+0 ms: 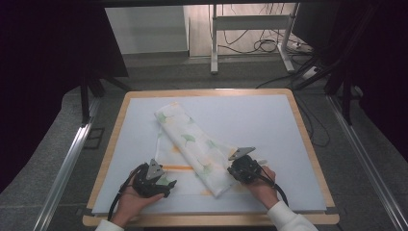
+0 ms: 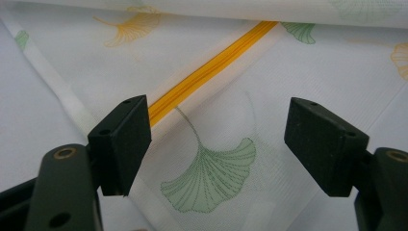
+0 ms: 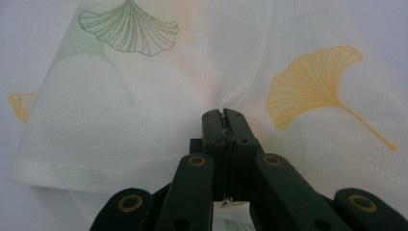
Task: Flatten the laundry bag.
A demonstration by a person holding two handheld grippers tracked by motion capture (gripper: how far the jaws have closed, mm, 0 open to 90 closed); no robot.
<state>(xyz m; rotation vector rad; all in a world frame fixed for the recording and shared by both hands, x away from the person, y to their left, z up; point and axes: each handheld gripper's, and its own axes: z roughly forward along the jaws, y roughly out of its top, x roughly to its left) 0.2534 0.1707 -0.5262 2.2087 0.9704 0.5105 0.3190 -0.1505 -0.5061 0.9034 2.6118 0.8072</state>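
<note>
A white cloth point(image 1: 192, 144) printed with green and yellow ginkgo leaves lies on the pale mat of the desk point(image 1: 288, 120), towards the near edge and left of centre. Part of it is folded into a long band that runs diagonally from the far left down to the near right; a flat layer spreads beneath it to the left, crossed by an orange stripe point(image 1: 177, 167).

The right claw point(image 1: 240, 168), held in the person's right hand point(image 1: 262, 185), sits at the near right end of the folded band. In the right gripper view its jaws stand pressed together with a pinch of the cloth point(image 3: 144, 96) caught between the pads; the fabric puckers at the tips, beside a yellow leaf print point(image 3: 312, 86).

The left claw point(image 1: 161, 182), held in the left hand point(image 1: 130, 199), rests over the near left portion of the flat layer. In the left gripper view its jaws stand wide apart, with the cloth point(image 2: 288, 72) lying flat below them. A green leaf print point(image 2: 211, 178) lies between the jaws, and the orange stripe point(image 2: 207, 72) runs diagonally away from the left pad. Whether the pads touch the fabric cannot be told.

Beyond the desk, cables point(image 1: 260, 45) lie on the floor near a metal frame point(image 1: 214, 43).
</note>
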